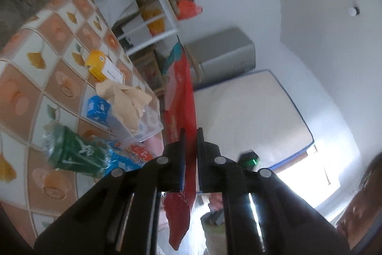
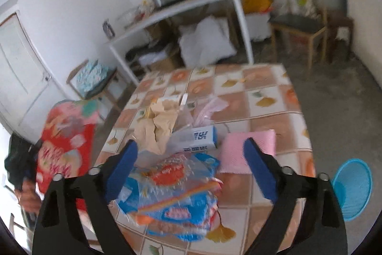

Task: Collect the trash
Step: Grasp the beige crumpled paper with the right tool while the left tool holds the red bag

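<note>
Trash lies in a loose heap on the tiled table (image 2: 269,78), and the red bag (image 2: 64,142) hangs beside the table's left edge. The left gripper (image 1: 191,135) is pinching the top of this red bag, its jaws pressed together on the thin film, so the bag hangs flat with its mouth not visibly open. To the right, the right gripper (image 2: 191,147) is spread wide and hovers just above the blue snack wrapper (image 2: 172,192), not touching it.

It seems the step in hand is to grasp this wrapper. To do it well, the jaws should come down on both sides of the crumpled film and close on a thick fold, since it looks slippery. The bag mouth probably needs opening first.

Behind the wrapper stands a clear plastic box (image 1: 140,123) with crumpled brown paper (image 2: 157,126) in it. Further right lie a pink cloth (image 2: 238,149) and, on the floor, a blue basket (image 2: 353,188); its contents cannot be seen.
</note>
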`<state>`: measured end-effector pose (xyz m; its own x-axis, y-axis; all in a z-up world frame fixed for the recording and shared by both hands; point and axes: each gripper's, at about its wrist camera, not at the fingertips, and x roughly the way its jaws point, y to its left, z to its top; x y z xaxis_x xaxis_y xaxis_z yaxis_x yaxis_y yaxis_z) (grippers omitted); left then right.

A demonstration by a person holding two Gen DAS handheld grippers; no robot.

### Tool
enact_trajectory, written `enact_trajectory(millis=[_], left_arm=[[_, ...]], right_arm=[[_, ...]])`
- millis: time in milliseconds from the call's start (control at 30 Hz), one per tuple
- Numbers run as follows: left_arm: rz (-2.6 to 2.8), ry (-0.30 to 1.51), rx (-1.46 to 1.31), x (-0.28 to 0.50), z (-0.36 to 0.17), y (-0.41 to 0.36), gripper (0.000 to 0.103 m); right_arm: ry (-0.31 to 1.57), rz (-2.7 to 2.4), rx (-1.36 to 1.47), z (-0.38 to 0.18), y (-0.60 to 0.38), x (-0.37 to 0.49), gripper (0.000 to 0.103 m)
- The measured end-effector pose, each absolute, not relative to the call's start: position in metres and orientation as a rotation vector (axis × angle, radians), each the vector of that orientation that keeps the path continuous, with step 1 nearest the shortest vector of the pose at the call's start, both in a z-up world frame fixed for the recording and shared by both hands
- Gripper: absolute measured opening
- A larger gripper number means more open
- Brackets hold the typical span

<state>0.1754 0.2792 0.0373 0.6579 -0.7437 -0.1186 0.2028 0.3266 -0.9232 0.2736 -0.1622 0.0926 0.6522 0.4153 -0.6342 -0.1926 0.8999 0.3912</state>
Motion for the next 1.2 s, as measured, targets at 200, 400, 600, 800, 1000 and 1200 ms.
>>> enact_trajectory(millis=[200,400,600,800,1000,1200], left_arm=[[-0.605,0.555,-1.098,0.149,0.019,0.294,0.006],[-0.573,0.564,-1.101,0.133,0.004,0.302,0.006],[-0.585,0.557,-1.093,0.132,0.002,0.304,0.006],[-0.611,0.572,-1.082,0.131,0.002,0.301,0.006],[-0.615,0.572,-1.088,0.132,-0.001,0.301,0.006],[-0.615,0.571,-1.089,0.132,0.000,0.300,0.006]], right_arm=[[0.946,0.504,0.291,0.085,-0.118,0.336,0.072],[0.998,0.602,-0.054,0.083,-0.028,0.374,0.084],[1.120,0.590,-0.296,0.053,0.034,0.404,0.084],[1.198,0.541,-0.359,0.016,0.046,0.419,0.080],[1.257,0.522,-0.312,-0.003,0.040,0.426,0.037],[1.232,0.526,-0.180,0.009,0.023,0.426,0.007]])
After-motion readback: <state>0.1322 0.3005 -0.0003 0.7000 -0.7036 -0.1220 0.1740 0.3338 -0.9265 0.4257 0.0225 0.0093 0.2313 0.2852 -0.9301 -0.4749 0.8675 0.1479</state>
